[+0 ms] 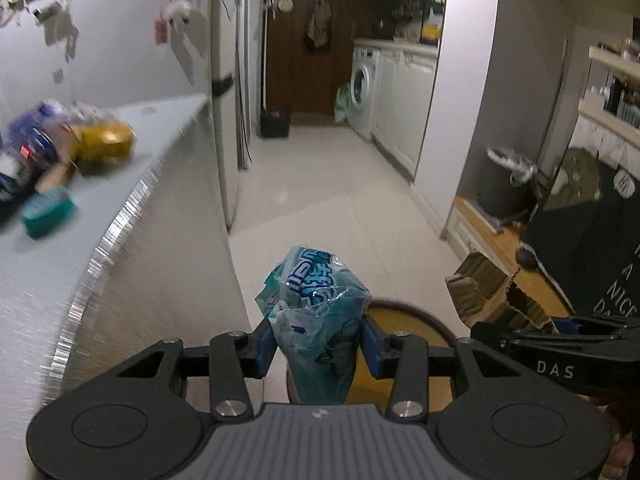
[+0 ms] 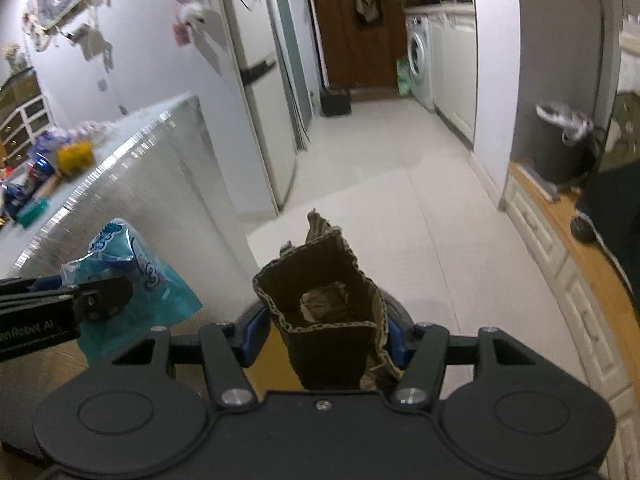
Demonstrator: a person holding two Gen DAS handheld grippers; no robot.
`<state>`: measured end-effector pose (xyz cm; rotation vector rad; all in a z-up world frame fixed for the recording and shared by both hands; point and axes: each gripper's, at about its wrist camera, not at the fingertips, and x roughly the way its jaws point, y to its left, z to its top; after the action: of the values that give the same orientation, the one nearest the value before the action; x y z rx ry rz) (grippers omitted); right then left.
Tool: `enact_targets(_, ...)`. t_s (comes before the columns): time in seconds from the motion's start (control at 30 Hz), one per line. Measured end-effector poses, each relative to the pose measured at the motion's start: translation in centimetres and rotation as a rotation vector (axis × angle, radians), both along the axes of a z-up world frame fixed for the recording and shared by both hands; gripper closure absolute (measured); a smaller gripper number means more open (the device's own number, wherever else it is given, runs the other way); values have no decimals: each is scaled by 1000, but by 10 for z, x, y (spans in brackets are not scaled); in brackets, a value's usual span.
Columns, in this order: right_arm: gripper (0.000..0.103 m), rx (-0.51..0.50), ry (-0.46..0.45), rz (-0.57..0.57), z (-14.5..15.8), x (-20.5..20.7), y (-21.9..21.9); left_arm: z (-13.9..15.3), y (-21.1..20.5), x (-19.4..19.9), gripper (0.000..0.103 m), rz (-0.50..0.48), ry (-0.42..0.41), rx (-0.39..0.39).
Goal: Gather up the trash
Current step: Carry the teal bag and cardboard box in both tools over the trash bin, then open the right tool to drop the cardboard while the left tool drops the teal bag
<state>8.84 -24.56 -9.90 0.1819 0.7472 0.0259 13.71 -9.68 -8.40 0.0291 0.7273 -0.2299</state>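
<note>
- While both hands carry trash, we read the left hand-held gripper (image 1: 318,346) as clamped on a crumpled blue plastic wrapper (image 1: 316,308), whose long axis runs forward, out past the blue pads (image 1: 264,346).
- We see the right hand-held gripper (image 2: 326,334) clamped on a torn piece of corrugated cardboard (image 2: 324,300), which stands up from between its pads with the open end toward the camera.
- Directly below and just ahead of both hand-held grippers lies a round, dark-rimmed opening with a yellowish inside (image 1: 404,320), which we take to be the bin; only part of it shows, behind each load.
- The relation we would steer by: the bin sits under the fingertips of both, so neither hand is clearly the nearer. In the left view the right hand-held gripper and its cardboard lie close to the right.
- We judge the next move to be a release over that opening, one load at a time so the two do not collide.
- More trash (image 1: 52,152) remains on the silver table (image 1: 120,272), up and to the left of both hand-held grippers, well apart from them.
</note>
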Motion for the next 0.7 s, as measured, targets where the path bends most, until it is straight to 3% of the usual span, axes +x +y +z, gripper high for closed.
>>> enact_targets(0.4,43,18,172,-53,-79,43,-4,-75,-21,47,59,-41,171,25)
enact_targets(0.7,43,20,264,-73,-120,65,-7,-113,-26,67,59,-69,242,31)
